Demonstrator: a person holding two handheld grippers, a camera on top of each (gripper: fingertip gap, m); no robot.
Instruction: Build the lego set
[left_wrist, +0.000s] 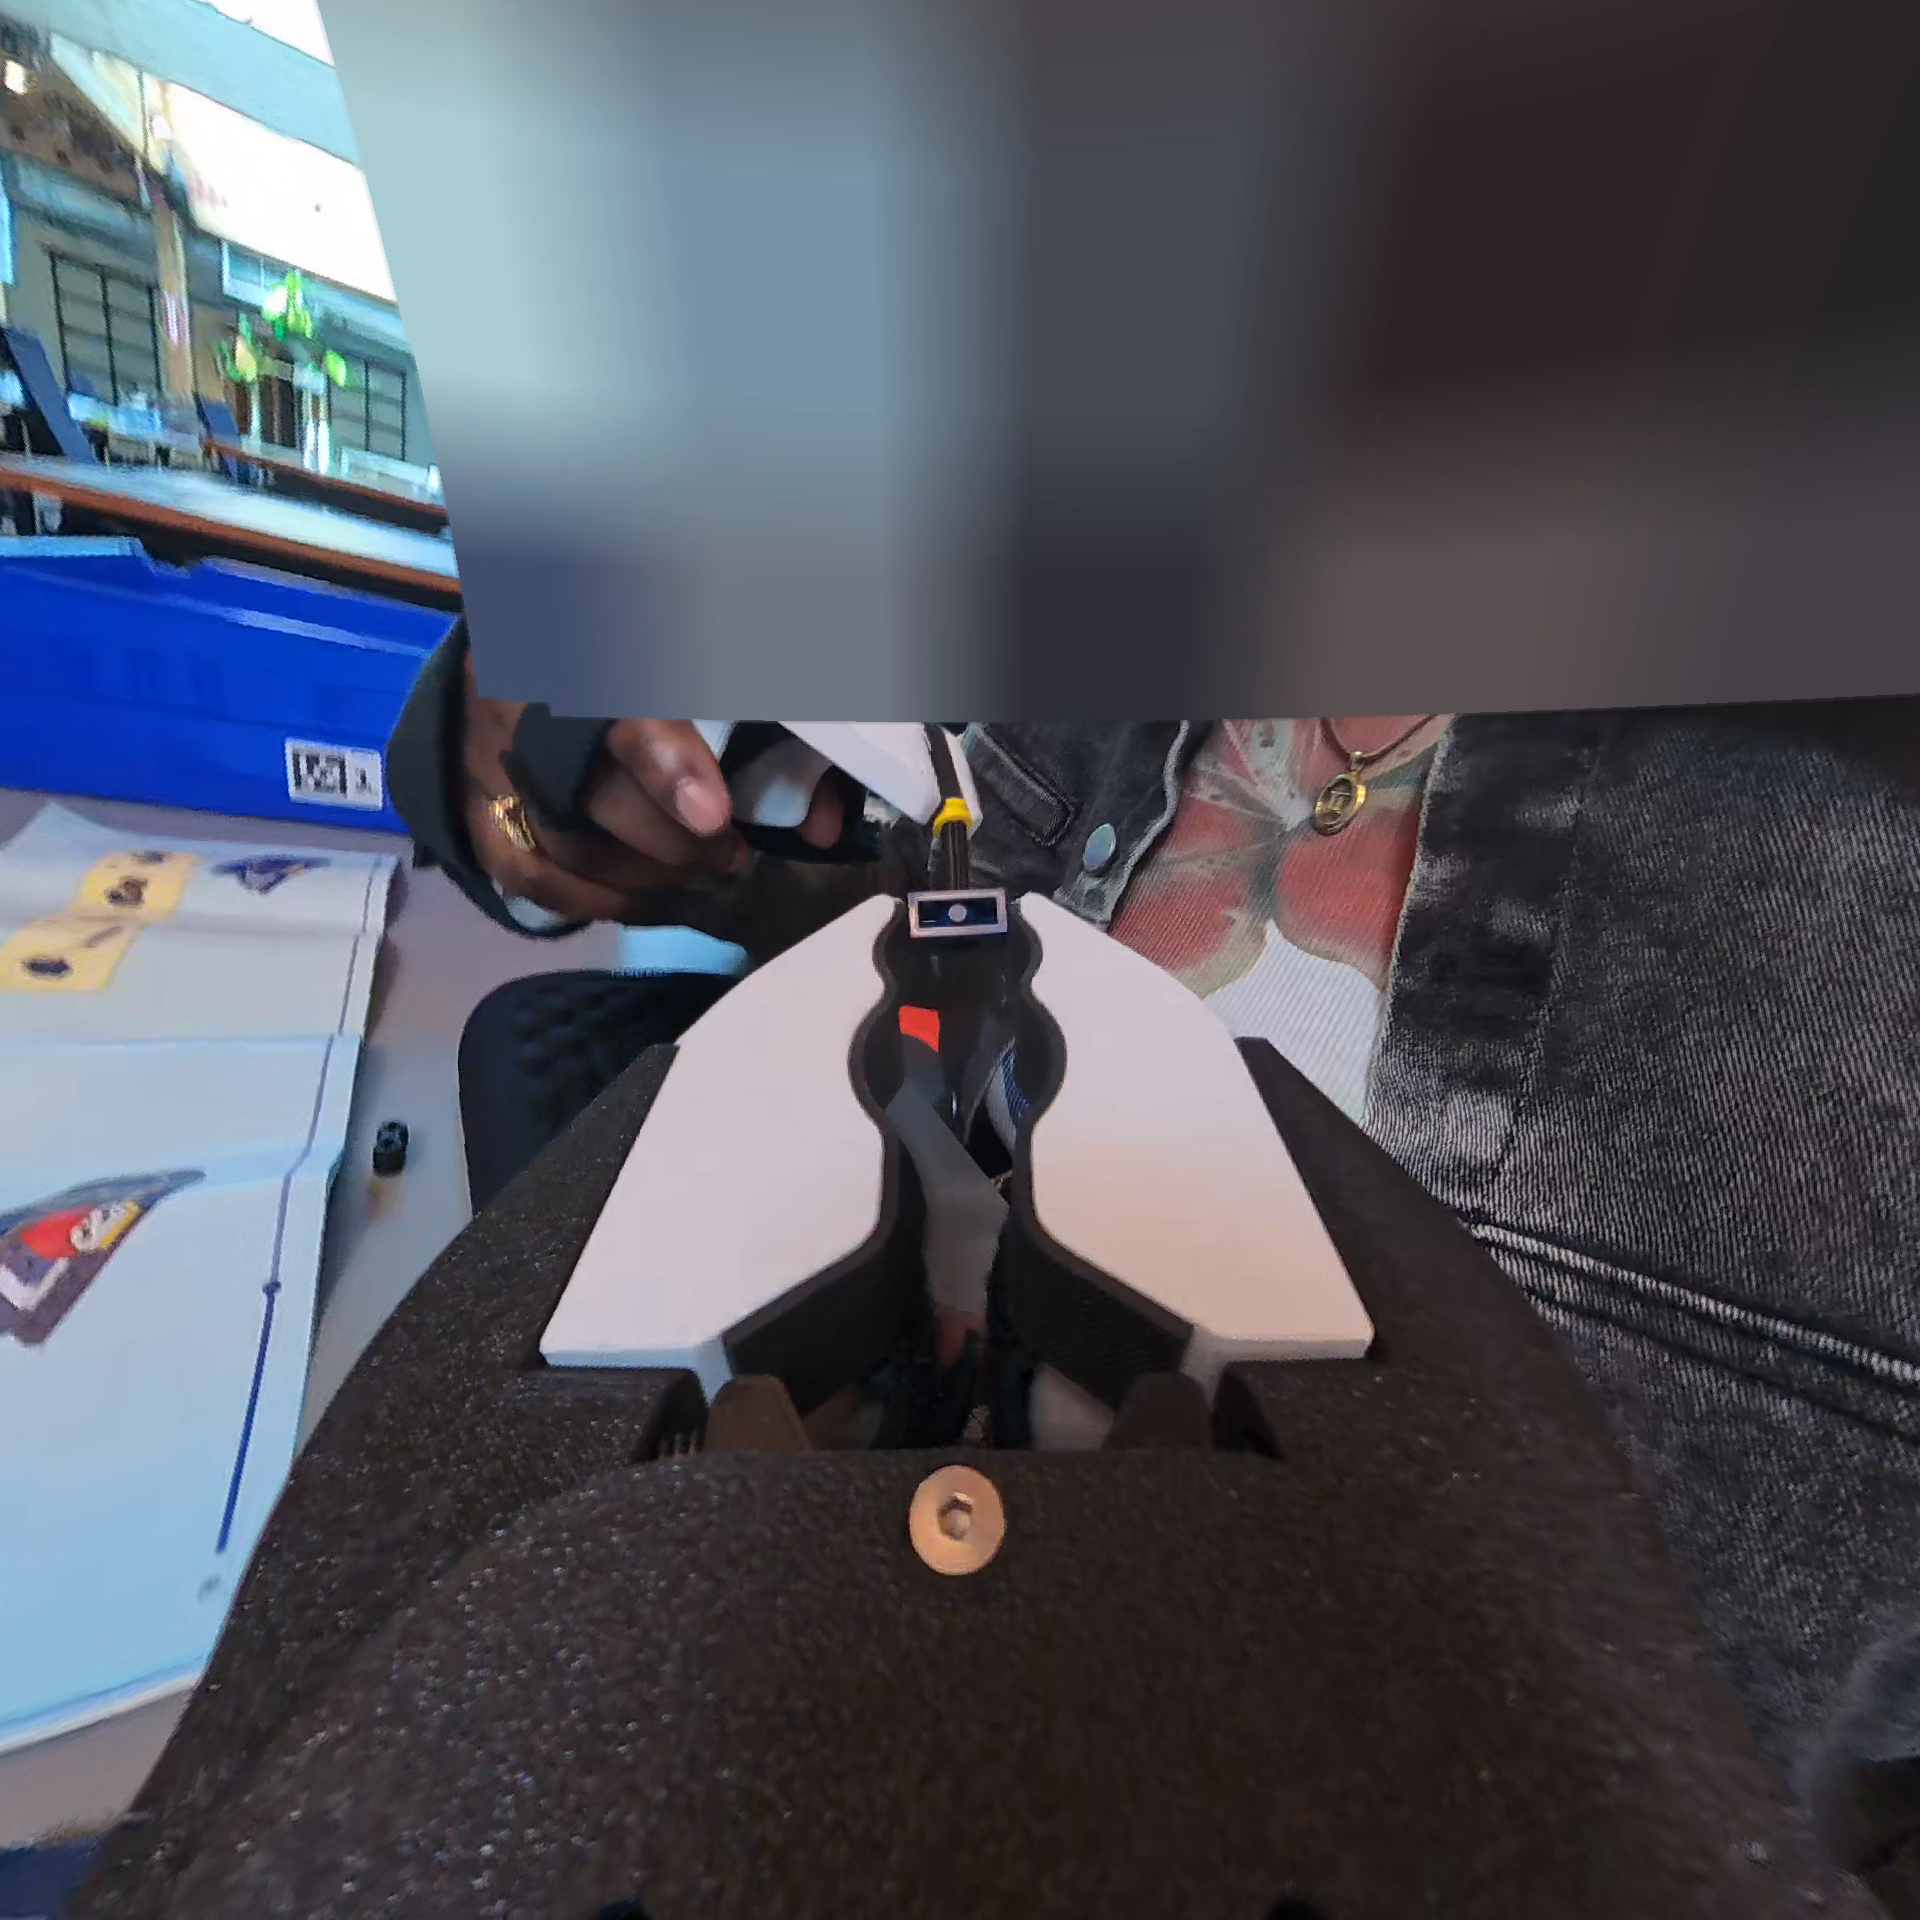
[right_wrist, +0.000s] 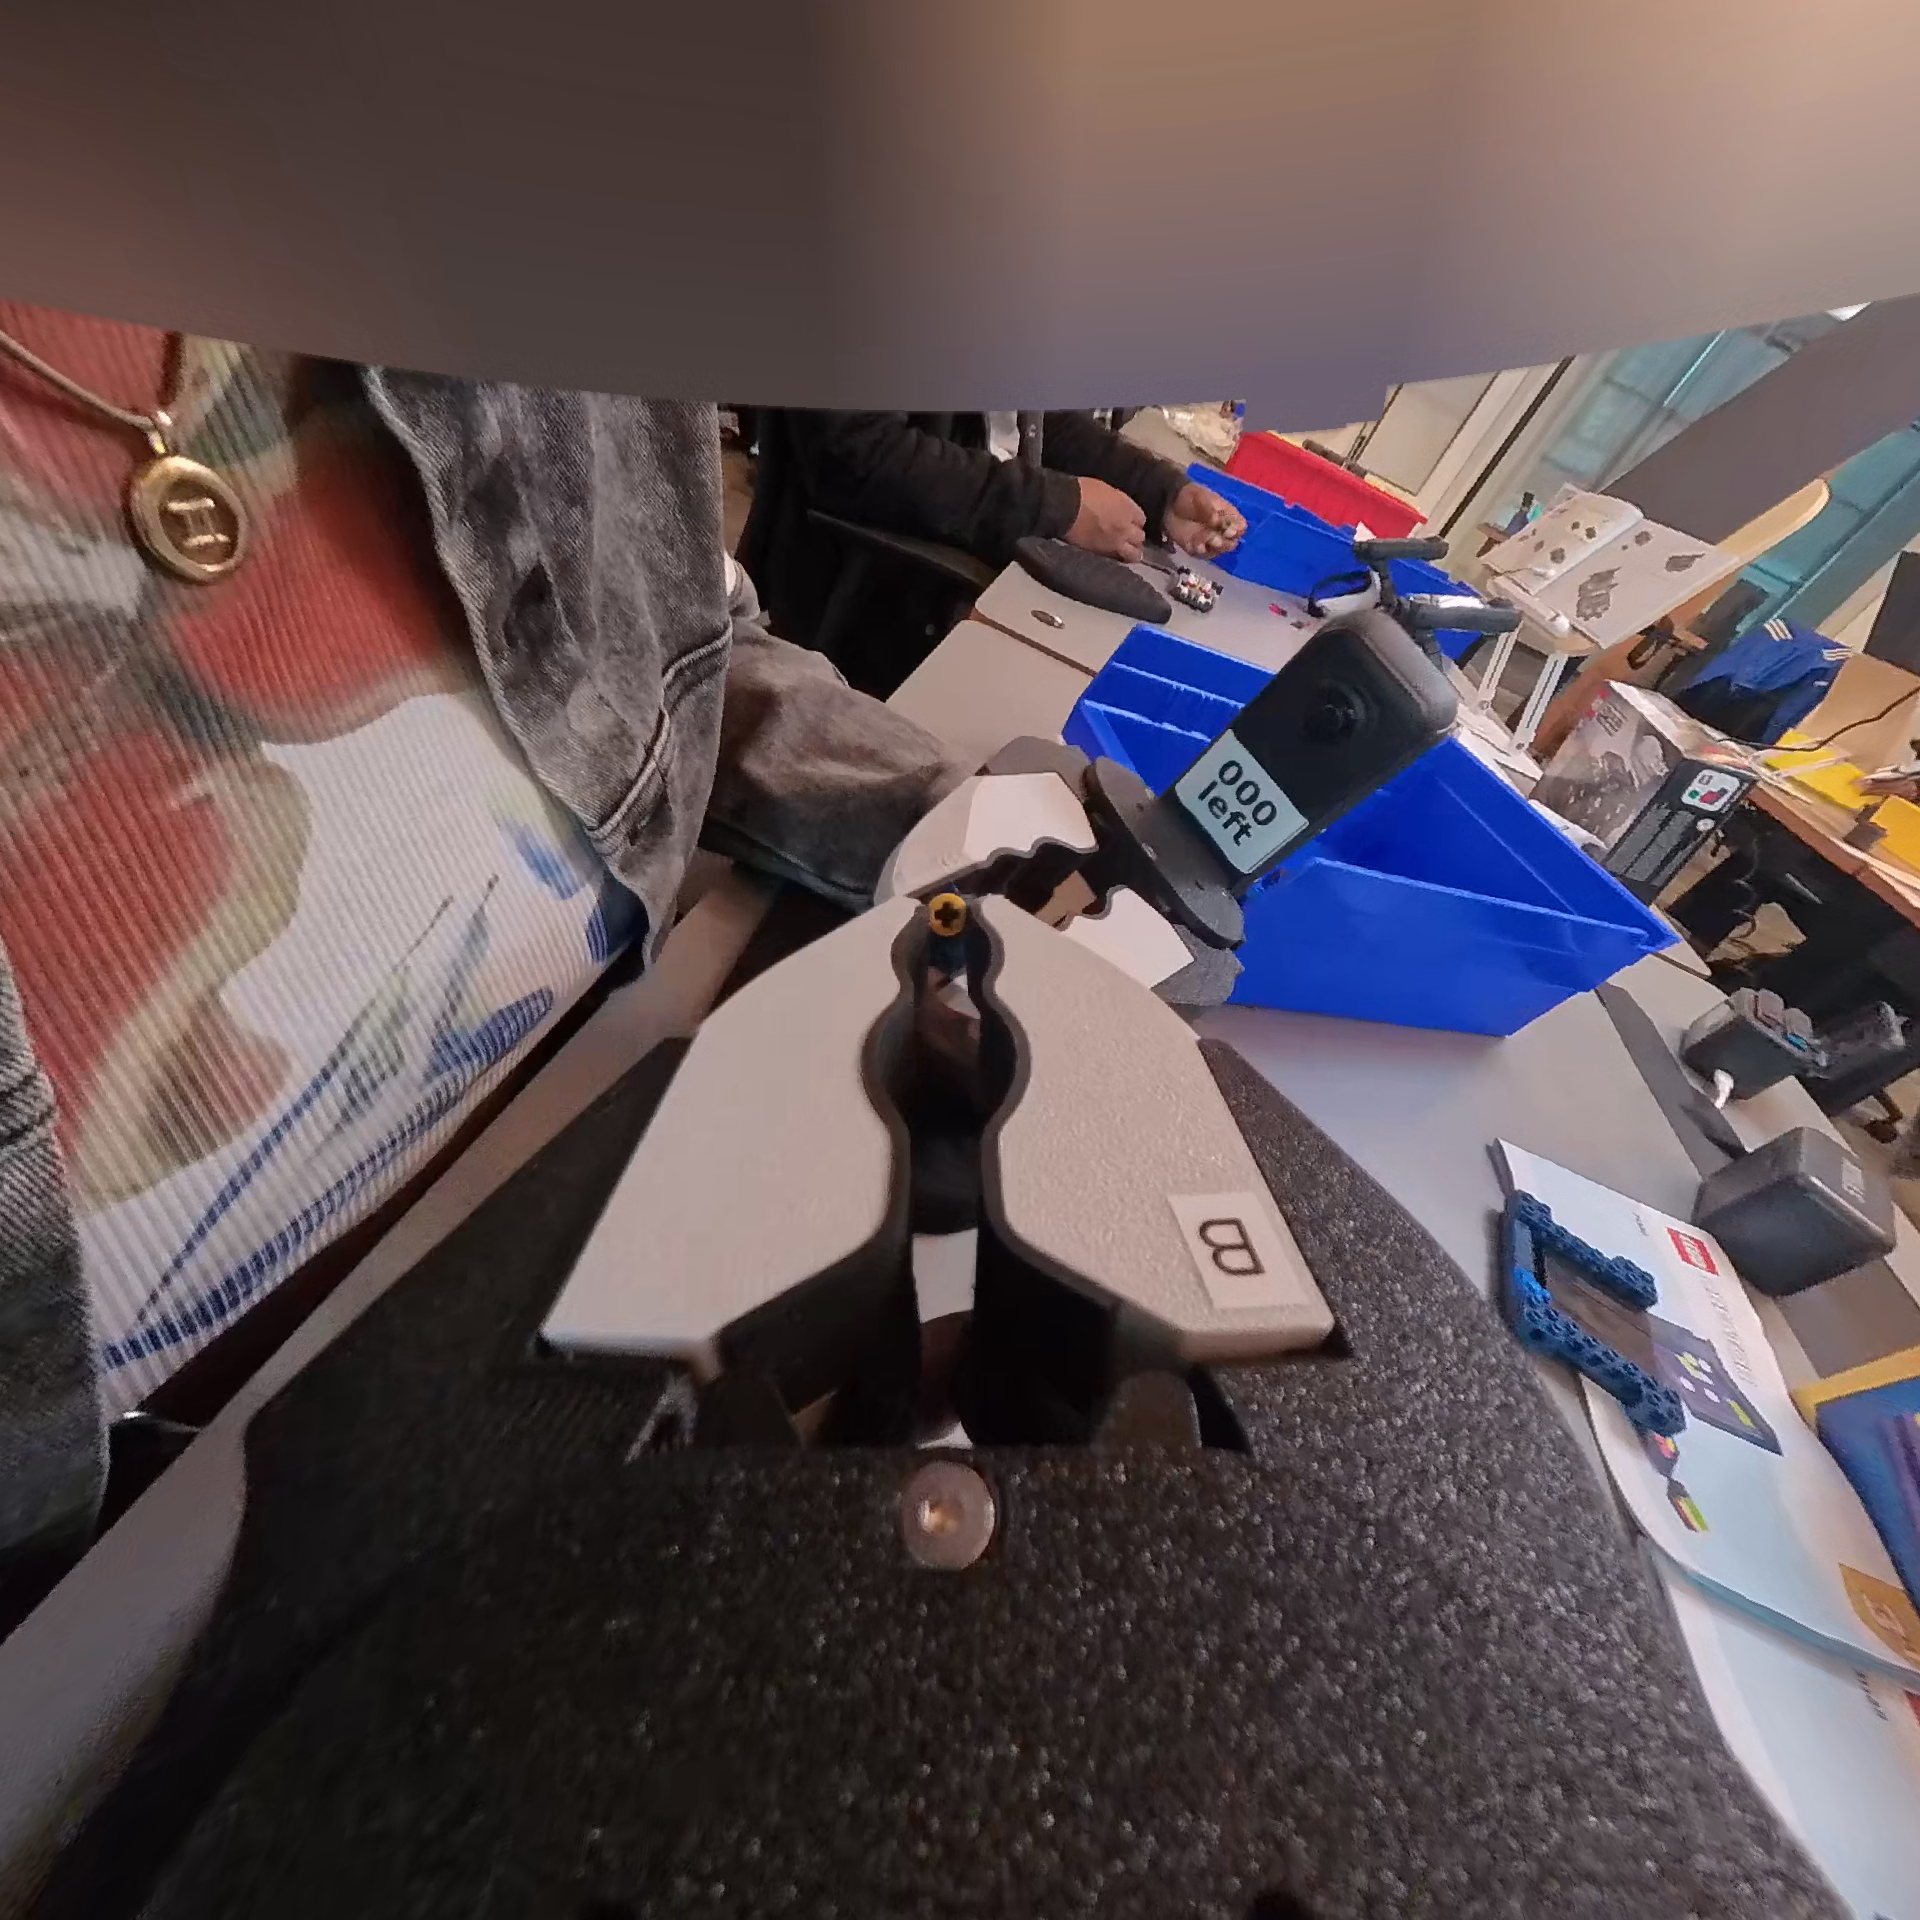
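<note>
Left claw (left_wrist: 957, 914) pinches small blue brick (left_wrist: 957, 916); right claw (right_wrist: 948, 920) pinches yellow-capped black axle (right_wrist: 948, 914), meeting at twelve o'clock. Both parts likely light, rigid, slick; grip flat sides.

Bright daylight; fisheye edges; slight blur

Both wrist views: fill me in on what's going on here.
A person seated at a grey table holds a gripper in each hand, tips meeting. The left gripper pinches a small blue-and-grey brick. The right gripper grips a thin black rod with a yellow end, which meets the brick. A blue bin stands behind.
</note>
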